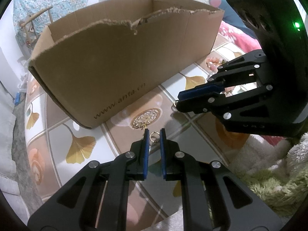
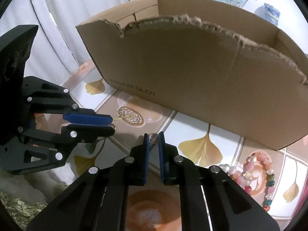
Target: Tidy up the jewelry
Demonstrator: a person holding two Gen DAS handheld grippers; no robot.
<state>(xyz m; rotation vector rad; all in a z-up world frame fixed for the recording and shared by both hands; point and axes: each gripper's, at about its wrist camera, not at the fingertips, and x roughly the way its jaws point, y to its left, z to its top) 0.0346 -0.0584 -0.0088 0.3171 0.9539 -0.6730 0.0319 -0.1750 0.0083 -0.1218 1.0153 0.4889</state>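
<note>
Left gripper (image 1: 154, 134) pinching gold ring (image 1: 154, 136); right gripper (image 2: 154, 137) pinching second ring (image 2: 153, 138). Bead bracelets (image 2: 256, 175) right of it, clear only in right view.

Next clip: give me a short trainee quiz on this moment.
1. True or false: the box has a torn top edge.
2. What does the left hand-held gripper pinch?
3. The bead bracelets lie: A) in the box B) on the table beside it C) on a chair.
Key: 1 true; 2 a small gold ring; 3 B.
</note>
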